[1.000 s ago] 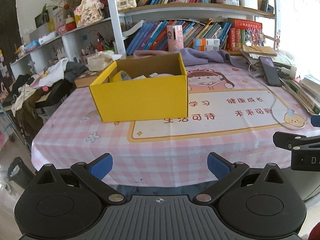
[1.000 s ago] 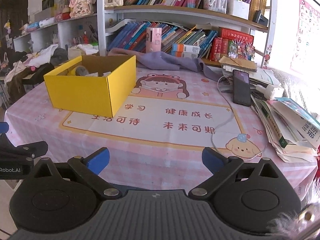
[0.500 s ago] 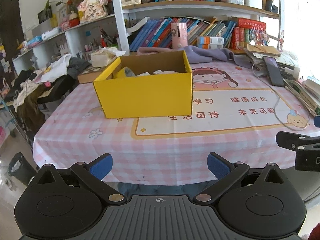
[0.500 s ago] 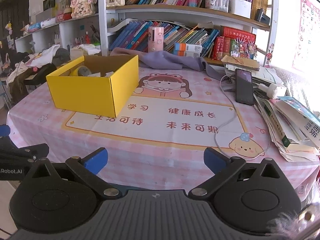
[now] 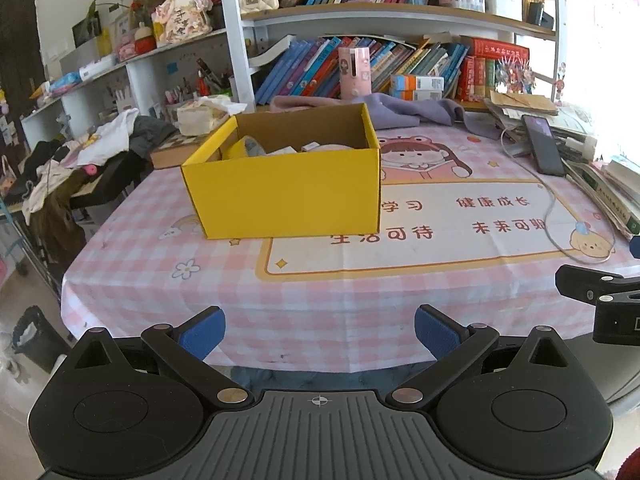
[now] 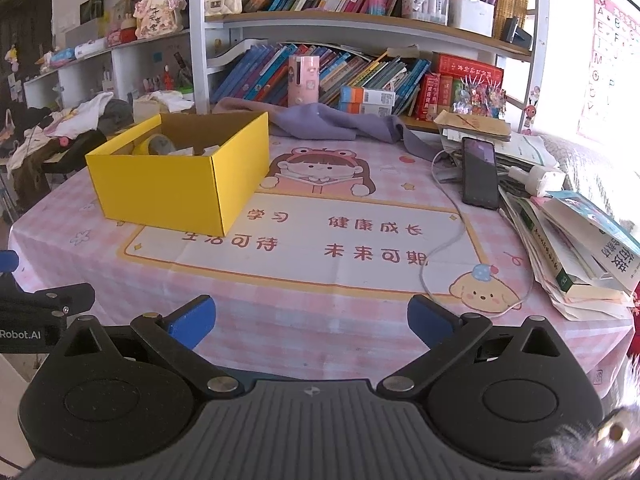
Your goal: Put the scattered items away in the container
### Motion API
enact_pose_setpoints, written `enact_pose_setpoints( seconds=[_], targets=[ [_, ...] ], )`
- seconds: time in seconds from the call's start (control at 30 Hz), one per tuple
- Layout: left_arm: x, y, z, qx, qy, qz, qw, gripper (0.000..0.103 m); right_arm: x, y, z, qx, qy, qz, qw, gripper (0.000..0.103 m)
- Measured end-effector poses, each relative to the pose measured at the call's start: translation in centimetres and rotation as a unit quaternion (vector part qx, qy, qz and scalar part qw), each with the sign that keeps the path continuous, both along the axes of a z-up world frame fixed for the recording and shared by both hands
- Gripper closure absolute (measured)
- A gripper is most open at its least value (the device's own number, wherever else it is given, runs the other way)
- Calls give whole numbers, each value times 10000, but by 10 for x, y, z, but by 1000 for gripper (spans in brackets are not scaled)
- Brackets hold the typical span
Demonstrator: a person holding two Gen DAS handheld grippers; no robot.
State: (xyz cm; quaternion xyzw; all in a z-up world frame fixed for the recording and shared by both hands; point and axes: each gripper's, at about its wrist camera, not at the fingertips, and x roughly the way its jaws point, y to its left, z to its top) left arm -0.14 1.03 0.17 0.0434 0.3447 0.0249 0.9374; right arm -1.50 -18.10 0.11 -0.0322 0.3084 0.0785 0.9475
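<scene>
Yellow box (image 5: 286, 190): ahead-left on the table, long axis crosswise, items inside; left gripper (image 5: 319, 330) nearer, right gripper (image 6: 310, 316) farther, both spread empty.

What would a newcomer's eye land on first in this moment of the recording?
The open yellow cardboard box stands out on the left part of the pink checked tablecloth, with a yellow tape roll and pale items inside. Next, the crammed bookshelf behind it, and the black phone beside the stacked books at the right edge. Both grippers hang open, empty.
</scene>
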Motion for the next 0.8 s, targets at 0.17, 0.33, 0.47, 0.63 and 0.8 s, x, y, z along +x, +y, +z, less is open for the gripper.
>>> enact_pose_setpoints(
  seconds=[0.17,0.33,0.47,0.63,0.8],
  targets=[
    [1,3,-1,-23,35,54,10000,1,0,1,0,-18,29,23,10000,0],
    [0,5,-1,-34,46,79,10000,1,2,4,0,-37,51,61,10000,0],
    [0,5,-1,-35,44,80,10000,1,4,6,-1,-45,63,73,9999,0],
    [2,5,-2,-43,49,90,9999,1,4,7,-1,-46,65,69,9999,0],
    [2,6,-1,-45,35,56,10000,1,5,8,-2,-47,77,66,9999,0]
  ],
)
